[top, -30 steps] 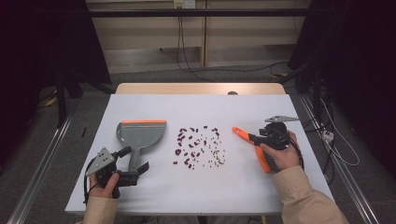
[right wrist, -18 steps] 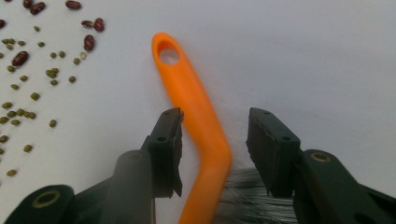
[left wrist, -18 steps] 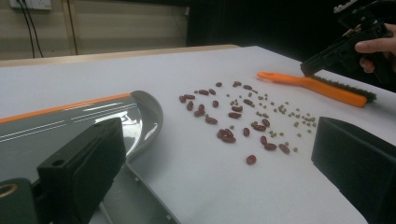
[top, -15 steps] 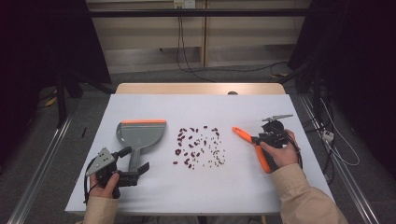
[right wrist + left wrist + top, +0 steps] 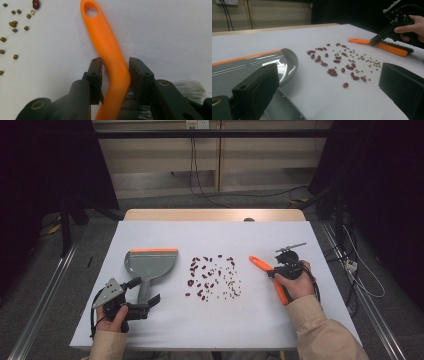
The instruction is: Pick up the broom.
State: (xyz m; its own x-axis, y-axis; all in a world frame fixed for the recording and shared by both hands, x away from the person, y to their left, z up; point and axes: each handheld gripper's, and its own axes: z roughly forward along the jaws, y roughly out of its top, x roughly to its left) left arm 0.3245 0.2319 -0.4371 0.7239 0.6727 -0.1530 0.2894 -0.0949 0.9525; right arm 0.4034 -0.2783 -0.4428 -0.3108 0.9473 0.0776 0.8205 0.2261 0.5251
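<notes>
Red beans and small green peas [image 5: 212, 276] lie scattered mid-table. To their left a grey dustpan [image 5: 151, 262] with an orange lip lies flat. Its handle runs between the wide-apart jaws of my left gripper [image 5: 145, 291], which is open. In the left gripper view the dustpan [image 5: 249, 67] is at the left and the beans [image 5: 337, 65] are ahead. To the right lies an orange brush [image 5: 262, 266]. My right gripper [image 5: 272, 272] has just been closing its jaws on it. In the right gripper view both pads sit against the bend of the brush handle [image 5: 107, 37], with bristles behind.
The white table top [image 5: 300, 330] has a wooden strip along its far edge [image 5: 210, 215]. Cables trail on the floor beyond and to the right. A few green peas [image 5: 15, 25] lie near the brush handle's tip.
The right gripper's jaws have closed in around the brush handle, with the hand staying almost where it was. The left gripper, dustpan and beans have not moved.
</notes>
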